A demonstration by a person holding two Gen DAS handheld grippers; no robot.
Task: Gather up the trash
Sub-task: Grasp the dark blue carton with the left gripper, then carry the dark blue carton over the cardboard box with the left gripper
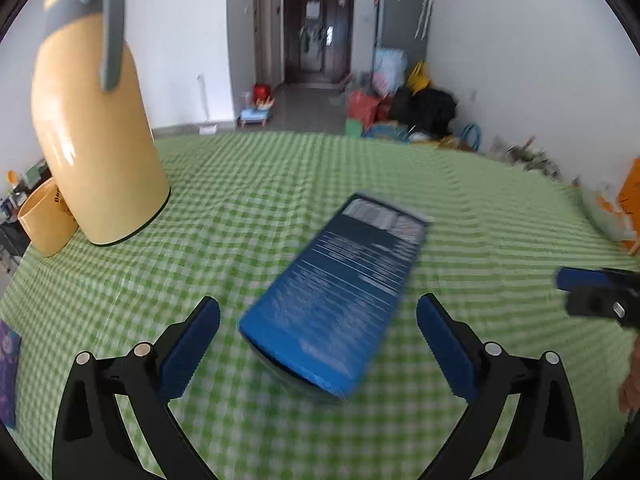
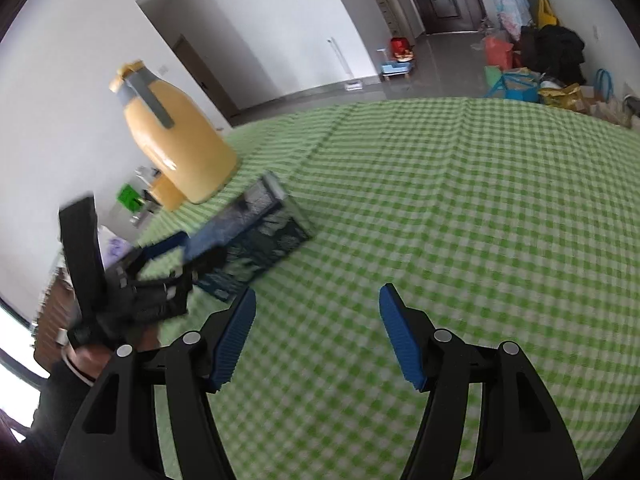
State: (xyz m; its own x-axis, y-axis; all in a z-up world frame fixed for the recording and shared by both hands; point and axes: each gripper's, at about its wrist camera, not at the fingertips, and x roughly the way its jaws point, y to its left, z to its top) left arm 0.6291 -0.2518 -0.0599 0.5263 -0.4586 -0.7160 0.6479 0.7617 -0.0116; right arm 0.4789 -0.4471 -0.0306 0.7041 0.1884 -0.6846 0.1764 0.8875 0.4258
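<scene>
A long blue cardboard box with white print lies on the green checked tablecloth. My left gripper is open, its blue pads on either side of the box's near end, not touching it. In the right wrist view the same box lies left of centre, with the left gripper at its near end. My right gripper is open and empty above bare cloth, to the right of the box. Its tip shows at the right edge of the left wrist view.
A tall yellow thermos jug with a grey handle and a yellow cup stand at the table's far left. A purple item lies at the left edge. Bags and clutter sit on the floor beyond the table.
</scene>
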